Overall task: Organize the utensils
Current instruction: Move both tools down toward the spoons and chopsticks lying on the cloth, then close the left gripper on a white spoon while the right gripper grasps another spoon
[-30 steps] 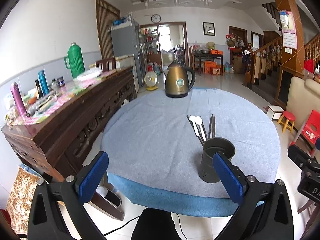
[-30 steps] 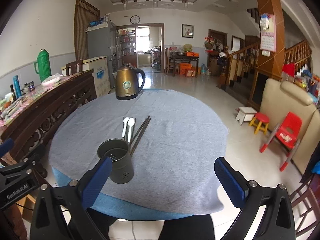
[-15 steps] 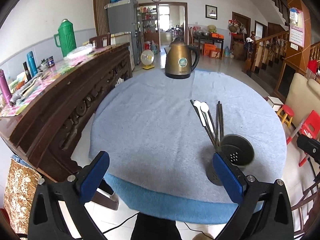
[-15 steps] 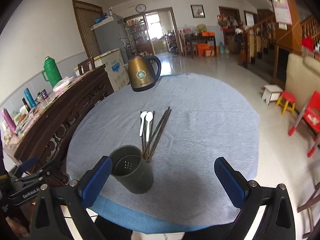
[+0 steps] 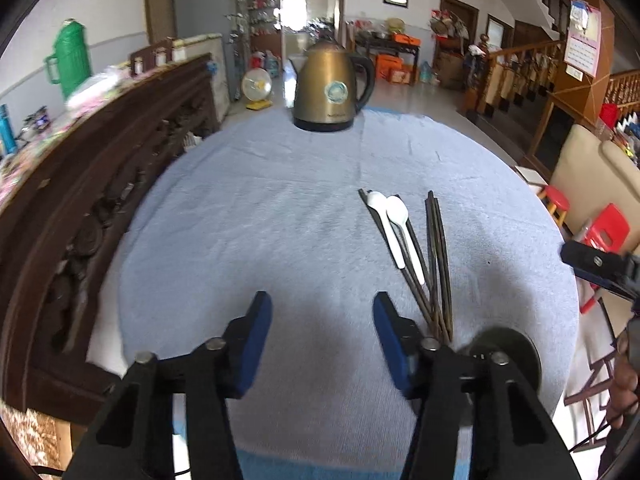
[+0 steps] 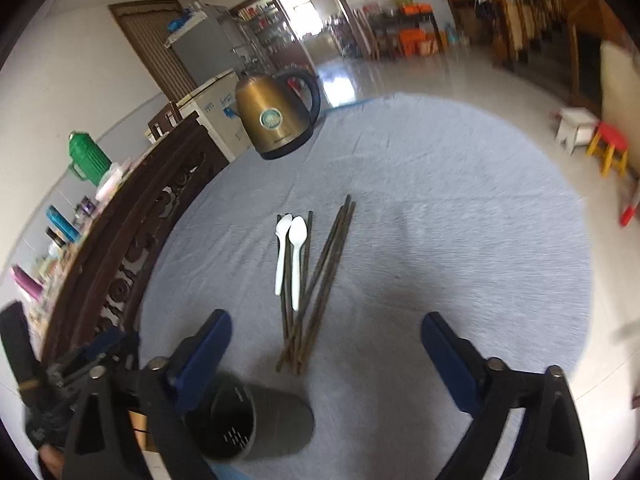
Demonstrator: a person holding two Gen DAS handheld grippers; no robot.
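On the grey-blue cloth of the round table lie two white spoons and several dark chopsticks, fanned out together. A dark grey utensil holder stands at their near ends, partly hidden behind my left gripper's right finger. My left gripper hovers over bare cloth left of the utensils, its jaws closing on nothing. In the right wrist view the spoons and chopsticks lie ahead. My right gripper is wide, jaws closing, above the chopsticks' near ends without touching them. The holder sits by its left finger.
A brass-coloured kettle stands at the table's far edge. A dark carved sideboard with a green thermos runs along the left. A red stool and a white stool stand on the floor to the right.
Both grippers have moved forward and down over the table, so the utensils look larger. The left jaws have narrowed a lot, the right ones slightly. The holder now sits low in both views.
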